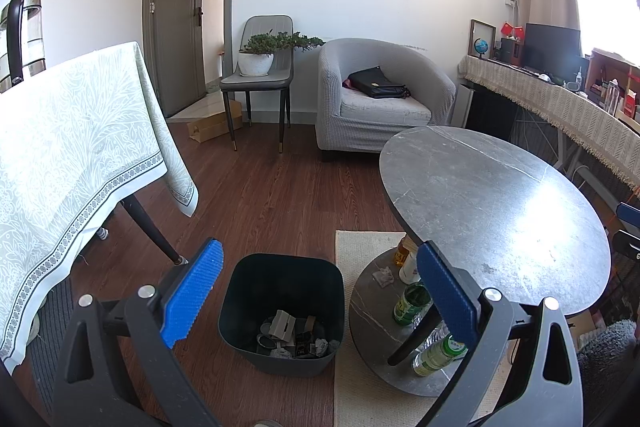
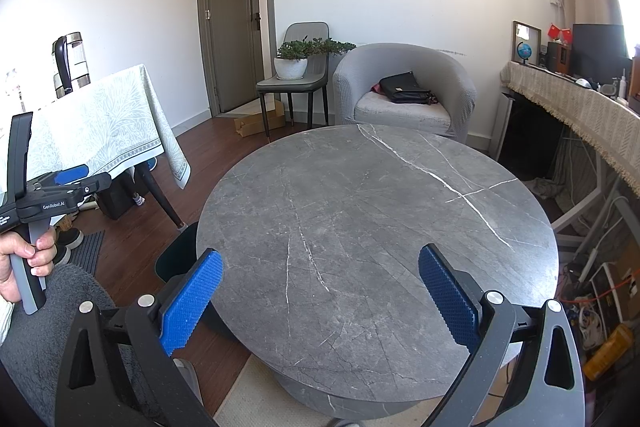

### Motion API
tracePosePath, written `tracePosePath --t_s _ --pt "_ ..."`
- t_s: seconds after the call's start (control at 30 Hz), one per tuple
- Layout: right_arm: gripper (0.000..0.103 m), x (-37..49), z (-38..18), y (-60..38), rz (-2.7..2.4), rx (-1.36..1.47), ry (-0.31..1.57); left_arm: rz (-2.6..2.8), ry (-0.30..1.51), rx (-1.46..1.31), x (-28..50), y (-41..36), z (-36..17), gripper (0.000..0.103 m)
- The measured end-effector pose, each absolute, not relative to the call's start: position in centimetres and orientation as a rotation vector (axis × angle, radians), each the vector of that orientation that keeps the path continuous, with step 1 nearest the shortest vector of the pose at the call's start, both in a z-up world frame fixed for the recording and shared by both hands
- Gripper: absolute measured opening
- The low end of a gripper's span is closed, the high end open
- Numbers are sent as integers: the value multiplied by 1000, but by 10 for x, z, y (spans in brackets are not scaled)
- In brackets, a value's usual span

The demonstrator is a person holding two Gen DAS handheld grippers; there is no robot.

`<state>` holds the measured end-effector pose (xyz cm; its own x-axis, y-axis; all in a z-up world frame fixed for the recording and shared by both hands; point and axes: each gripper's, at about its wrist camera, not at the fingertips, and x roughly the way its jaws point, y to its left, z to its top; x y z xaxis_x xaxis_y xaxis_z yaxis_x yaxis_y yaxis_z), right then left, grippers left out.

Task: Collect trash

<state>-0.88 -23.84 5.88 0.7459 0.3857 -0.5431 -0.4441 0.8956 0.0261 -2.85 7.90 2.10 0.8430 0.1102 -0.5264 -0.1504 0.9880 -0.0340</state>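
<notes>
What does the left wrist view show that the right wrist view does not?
Only the left wrist view shows inside the dark square trash bin, which holds scraps, and the round lower shelf with green bottles and a crumpled tissue. Only the right wrist view shows the whole bare round grey marble tabletop and the hand gripping the left gripper. Both show the grey armchair and the open, empty right gripper.

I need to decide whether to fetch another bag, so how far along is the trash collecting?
Done: the bin on the floor already holds scraps, and the round tabletop is bare. In hand: nothing; the left hand-held gripper and the right hand-held gripper are both open. Possibly left: a crumpled tissue and bottles on the table's lower shelf.
</notes>
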Motion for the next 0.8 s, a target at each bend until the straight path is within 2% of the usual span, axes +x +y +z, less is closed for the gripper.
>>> tracePosePath --t_s 0.8 --pt "99 -9 59 -237 456 -110 571 129 556 -75 -29 75 20 99"
